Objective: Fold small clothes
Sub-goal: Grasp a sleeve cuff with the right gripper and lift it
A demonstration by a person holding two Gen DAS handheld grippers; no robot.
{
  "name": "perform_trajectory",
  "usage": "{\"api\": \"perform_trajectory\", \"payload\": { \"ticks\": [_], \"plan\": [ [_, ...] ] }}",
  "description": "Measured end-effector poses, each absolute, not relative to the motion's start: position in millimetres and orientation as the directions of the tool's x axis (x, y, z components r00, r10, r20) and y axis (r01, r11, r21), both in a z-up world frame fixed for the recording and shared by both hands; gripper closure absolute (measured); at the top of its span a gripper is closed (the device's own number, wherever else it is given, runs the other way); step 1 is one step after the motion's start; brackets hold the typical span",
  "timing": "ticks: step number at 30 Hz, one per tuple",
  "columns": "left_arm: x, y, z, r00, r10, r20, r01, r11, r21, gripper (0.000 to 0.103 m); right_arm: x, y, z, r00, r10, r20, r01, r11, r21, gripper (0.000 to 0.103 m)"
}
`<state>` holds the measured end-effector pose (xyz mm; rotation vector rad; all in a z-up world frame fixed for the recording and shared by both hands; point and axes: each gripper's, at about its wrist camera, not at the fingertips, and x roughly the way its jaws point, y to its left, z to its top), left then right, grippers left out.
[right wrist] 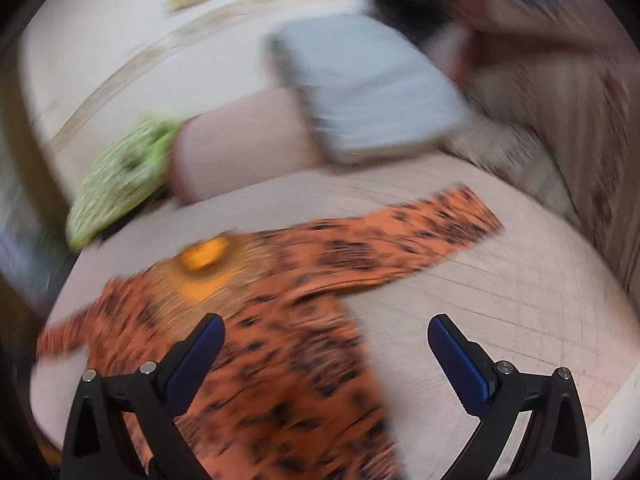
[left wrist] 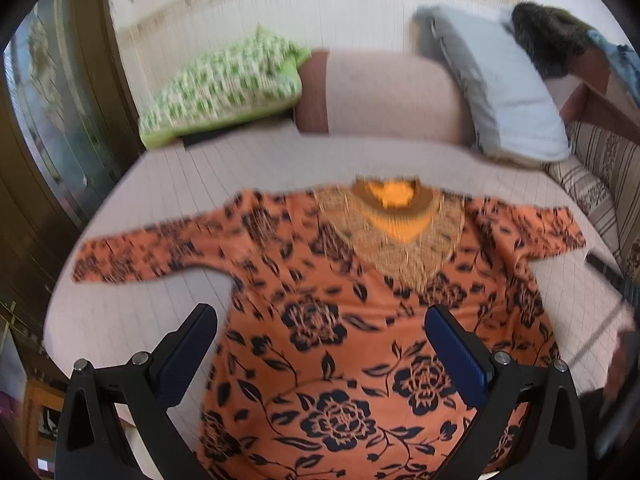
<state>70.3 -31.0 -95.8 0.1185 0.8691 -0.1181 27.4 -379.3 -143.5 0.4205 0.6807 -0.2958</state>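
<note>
On the pale quilted bed (left wrist: 132, 320), seen from the left wrist, an orange dress with dark blue flowers (left wrist: 340, 340) lies spread flat, front up, both sleeves stretched out to the sides and its gold-embroidered neckline (left wrist: 400, 240) pointing toward the far end; the left gripper (left wrist: 320, 340) hangs over the lower body of the dress, its jaws spread wide and holding nothing; beyond the neckline sit a green-and-white patterned pillow (left wrist: 224, 88), a pinkish bolster (left wrist: 388, 96) and a grey-blue pillow (left wrist: 504, 88); a striped cushion (left wrist: 592, 184) edges the bed at the right; the picture is somewhat blurred.

From the right wrist, the view is heavily smeared; the right gripper (right wrist: 324, 352) is over the edge of the dress (right wrist: 280, 360), one finger above the fabric and the other above the bare bed cover (right wrist: 500, 300); its jaws are spread wide with nothing between them; one sleeve (right wrist: 420, 232) reaches away across the bed; the green pillow (right wrist: 120, 188), the bolster (right wrist: 240, 140) and the grey-blue pillow (right wrist: 368, 88) lie beyond it.
</note>
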Motion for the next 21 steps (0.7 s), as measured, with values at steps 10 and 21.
{"api": "perform_trajectory", "payload": {
  "ticks": [10,21],
  "plan": [
    [93,-30,-138,0.526,0.007,-0.851,0.099,0.993,0.069,0.000,70,-608,-243,0.750,-0.089,-0.655,0.637,0.366,0.679,0.032],
    [108,-64,-146,0.503,0.043,-0.863,0.150,0.979,0.136,0.000,132,-659,-277,0.721,-0.137,-0.679,0.670,0.386,0.634,0.052]
  ]
}}
